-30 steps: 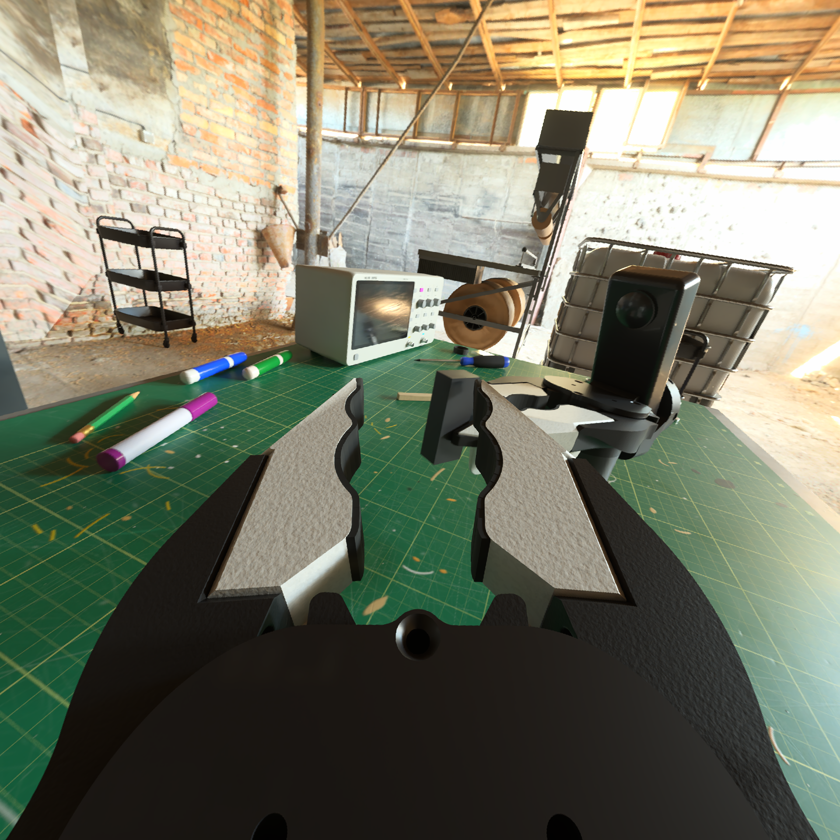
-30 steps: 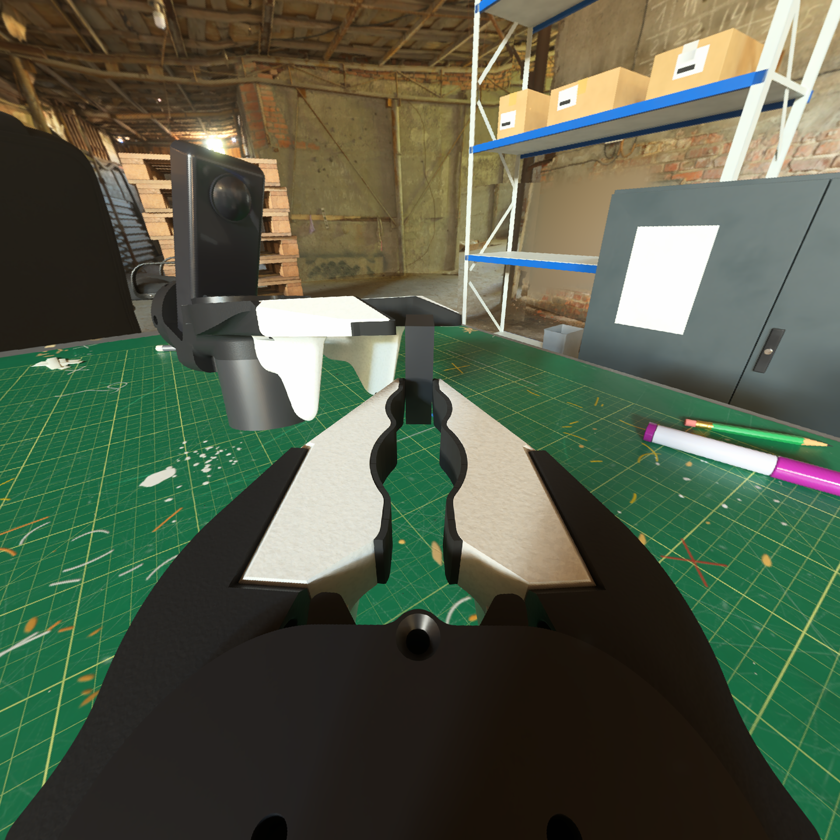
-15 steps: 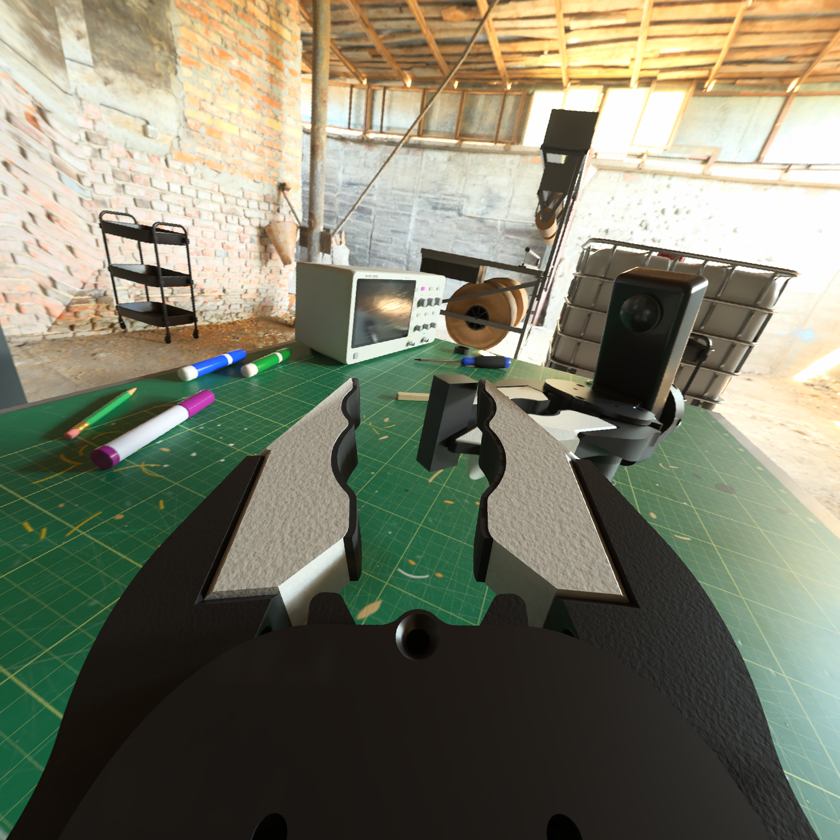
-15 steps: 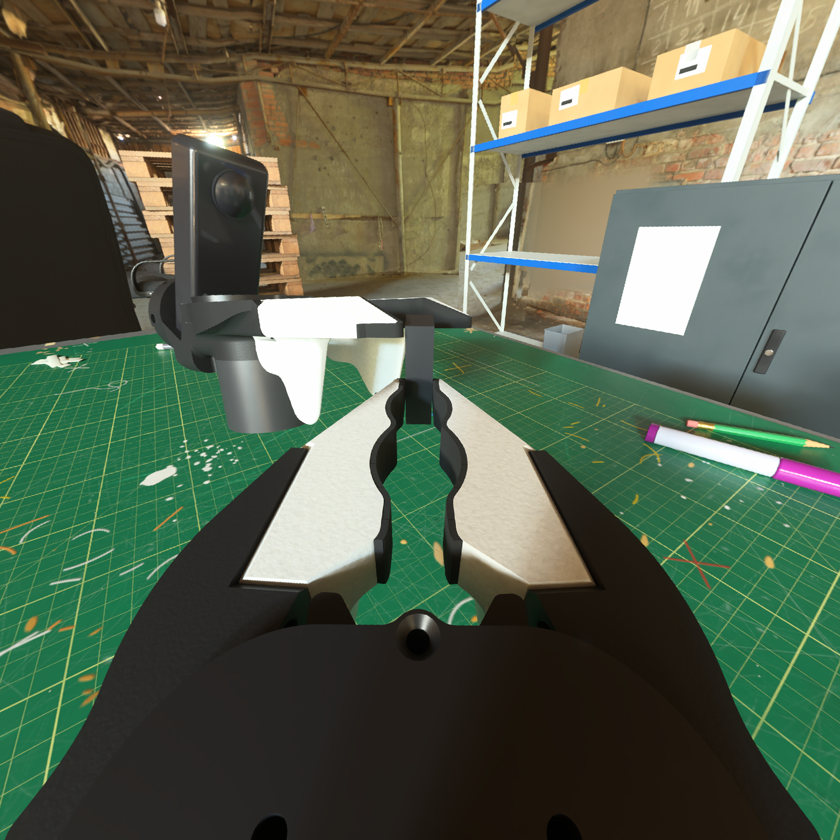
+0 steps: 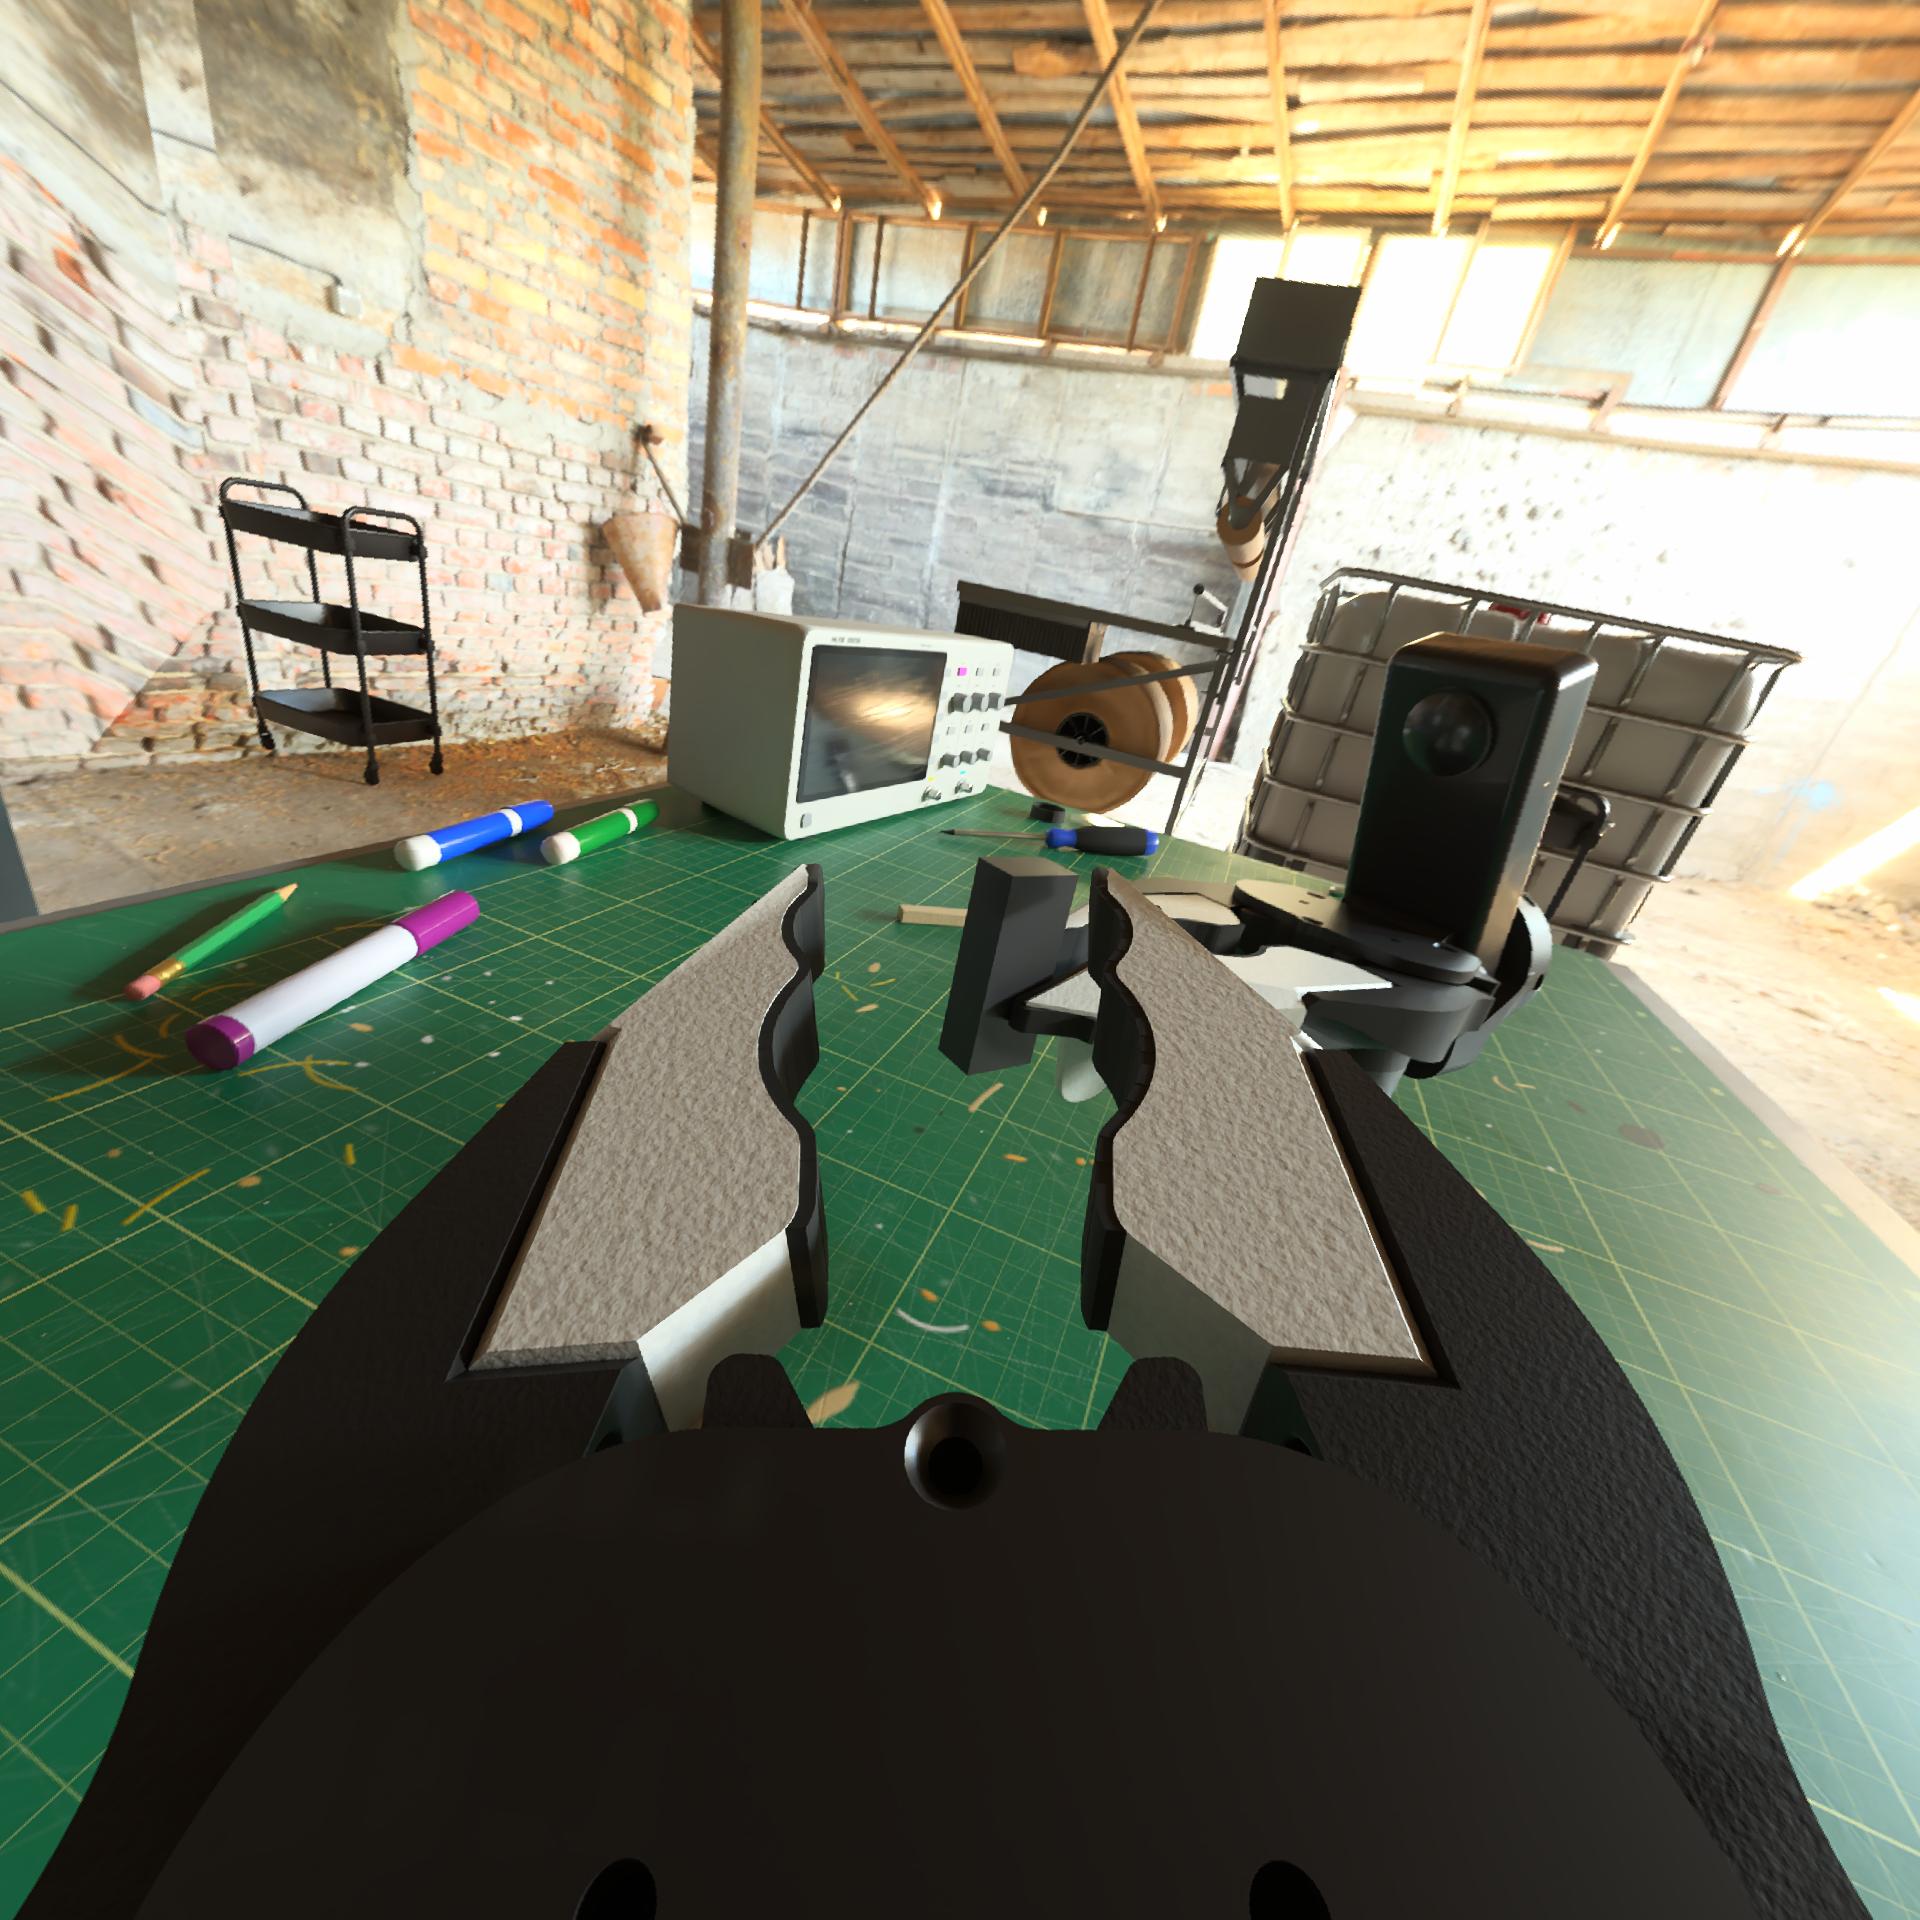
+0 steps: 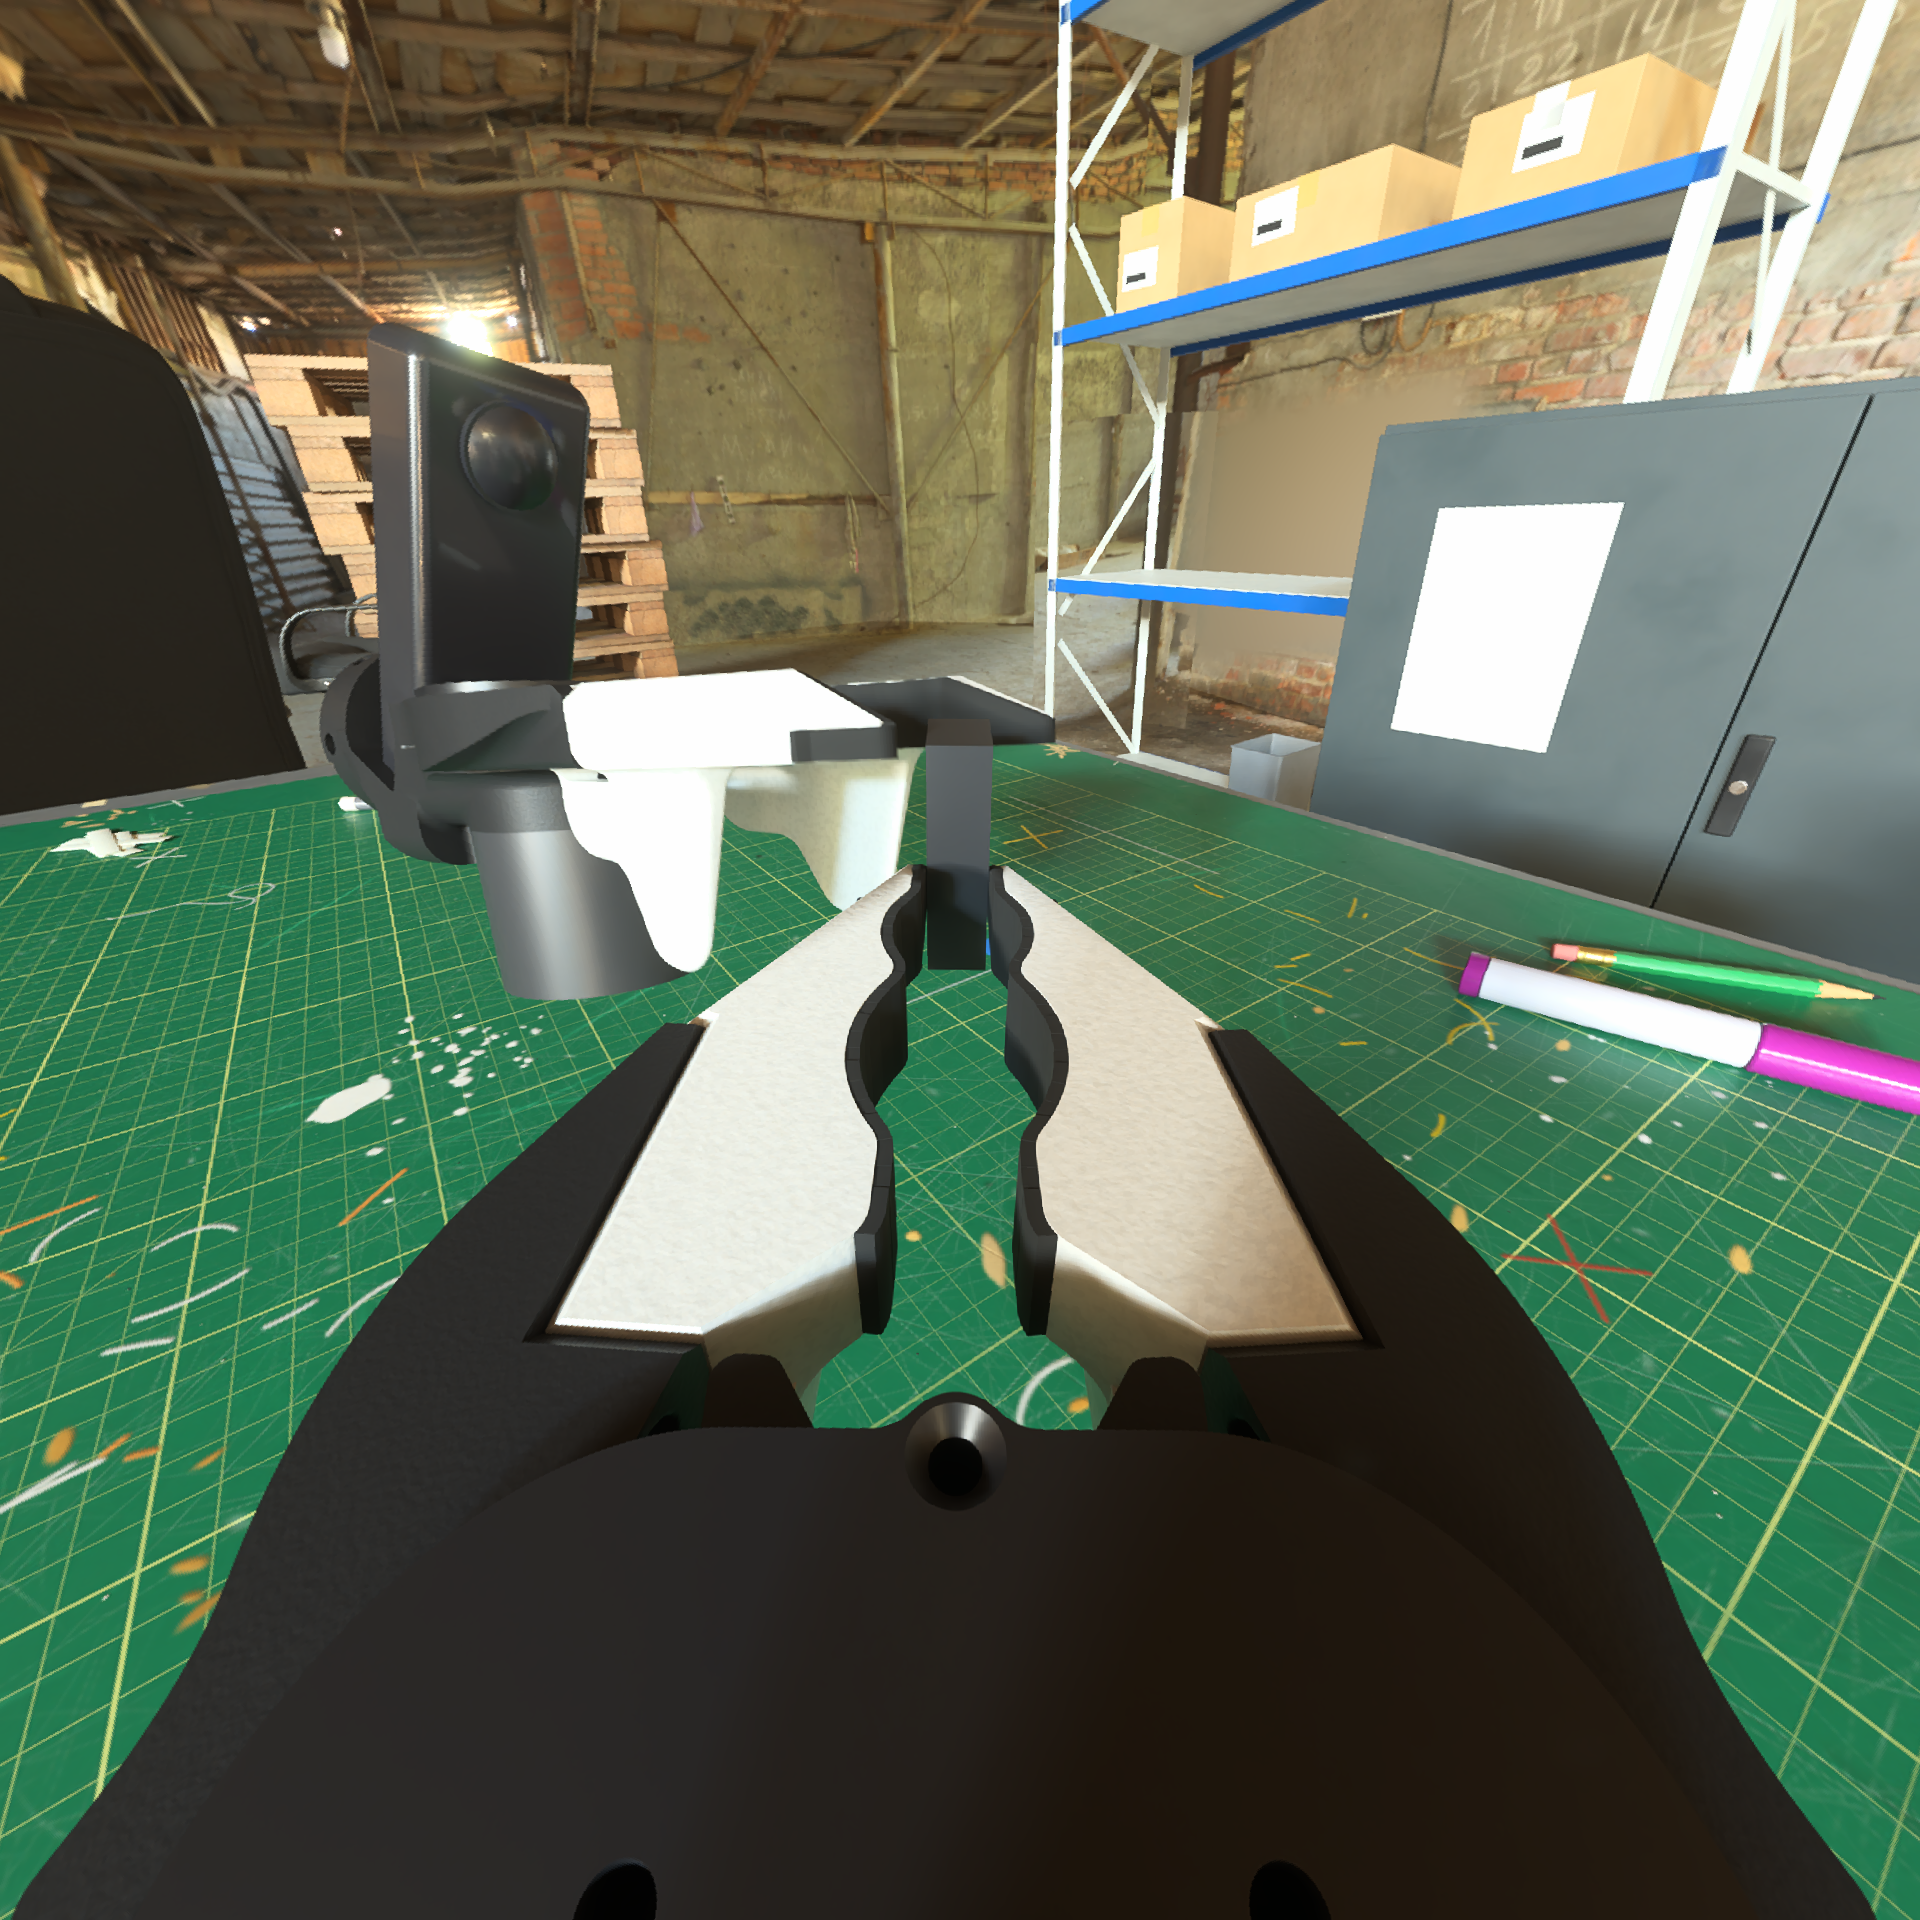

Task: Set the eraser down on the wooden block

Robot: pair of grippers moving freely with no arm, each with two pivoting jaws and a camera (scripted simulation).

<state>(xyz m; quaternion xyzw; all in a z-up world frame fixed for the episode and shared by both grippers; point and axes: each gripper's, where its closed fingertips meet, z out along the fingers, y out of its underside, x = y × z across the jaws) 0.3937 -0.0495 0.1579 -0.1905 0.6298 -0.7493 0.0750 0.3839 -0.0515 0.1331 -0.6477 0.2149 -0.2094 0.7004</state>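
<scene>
The eraser [image 6: 957, 831], a dark grey slab held upright, is pinched at the tips of the right gripper [image 6: 956, 914], clear above the green cutting mat [image 6: 1558, 1299]. The left gripper [image 5: 956, 935] gapes wide, holding nothing. Only the left wrist view shows the wooden block [image 5: 932, 914] lying on the mat beyond, a cream oscilloscope [image 5: 831, 717] whose lettering is too small to read, and a blue-handled screwdriver [image 5: 1091, 840]. Only the right wrist view shows labelled cardboard boxes [image 6: 1340, 213].
</scene>
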